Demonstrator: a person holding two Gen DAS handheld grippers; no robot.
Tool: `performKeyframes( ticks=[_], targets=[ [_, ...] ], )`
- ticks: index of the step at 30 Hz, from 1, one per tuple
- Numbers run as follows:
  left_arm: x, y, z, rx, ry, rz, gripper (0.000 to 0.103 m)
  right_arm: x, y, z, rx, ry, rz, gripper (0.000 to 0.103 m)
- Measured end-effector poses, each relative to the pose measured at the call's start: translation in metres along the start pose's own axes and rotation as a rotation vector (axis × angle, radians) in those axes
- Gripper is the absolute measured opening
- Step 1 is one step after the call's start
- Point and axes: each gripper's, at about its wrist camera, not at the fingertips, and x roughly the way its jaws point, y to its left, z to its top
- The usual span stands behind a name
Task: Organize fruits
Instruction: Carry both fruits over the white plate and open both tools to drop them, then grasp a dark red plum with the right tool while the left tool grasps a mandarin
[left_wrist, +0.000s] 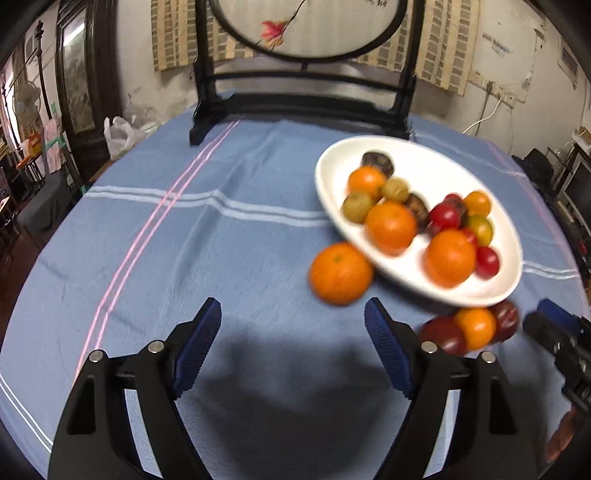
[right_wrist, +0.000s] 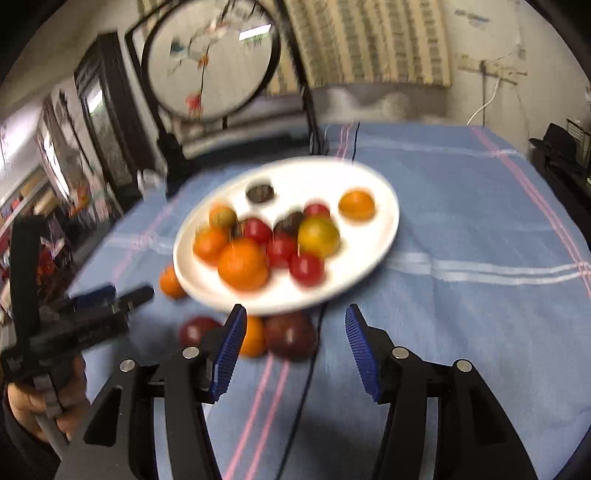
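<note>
The left gripper (left_wrist: 291, 332) stands wide open with nothing between its blue pads, hovering low over the blue striped tablecloth (left_wrist: 184, 240). At about one o'clock from it, just beyond the fingertips, lies a loose orange (left_wrist: 340, 273) touching or nearly touching the near rim of the white oval plate (left_wrist: 410, 155). The open jaws aimed that way suggest this fruit is the likely next pick, though that is a judgement only.

The right gripper (right_wrist: 293, 343) is likewise spread wide and holds nothing. Directly at twelve o'clock from it, tucked against the plate's near edge, sits a small cluster on the cloth: a dark red tomato (right_wrist: 290, 336), a small orange fruit (right_wrist: 253, 336) partly hidden behind the left finger, and another red tomato (right_wrist: 197, 330) at eleven o'clock. These stragglers probably still need lifting onto the plate.

The plate itself already carries most of the fruit: oranges, red cherry tomatoes, greenish ones and a few dark pieces, heaped toward its near half. Both views are blurred, so fine contact is hard to tell. Beyond the plate, at twelve o'clock, stands a dark wooden round screen (left_wrist: 306, 29).
</note>
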Motion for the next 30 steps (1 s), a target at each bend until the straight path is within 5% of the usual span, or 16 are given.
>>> performKeyframes(
  ticks=[7, 19, 25, 30],
  targets=[
    [0.006, 0.006, -0.001, -0.005, 0.016, -0.026, 0.078, 0.02, 0.016, -0.029, -0.105, 0.096, -0.076, 0.057],
    [0.012, 0.003, -0.002, 0.017, 0.042, -0.018, 0.082, 0.024, 0.031, -0.032, -0.23, 0.073, -0.173, 0.061],
    [0.007, 0.009, 0.001, -0.01, 0.034, -0.038, 0.083, 0.029, 0.032, -0.021, -0.304, 0.07, -0.294, 0.059],
    [0.008, 0.008, -0.001, -0.009, 0.045, -0.051, 0.083, 0.039, 0.034, -0.012, -0.332, 0.057, -0.298, 0.059]
  ],
)
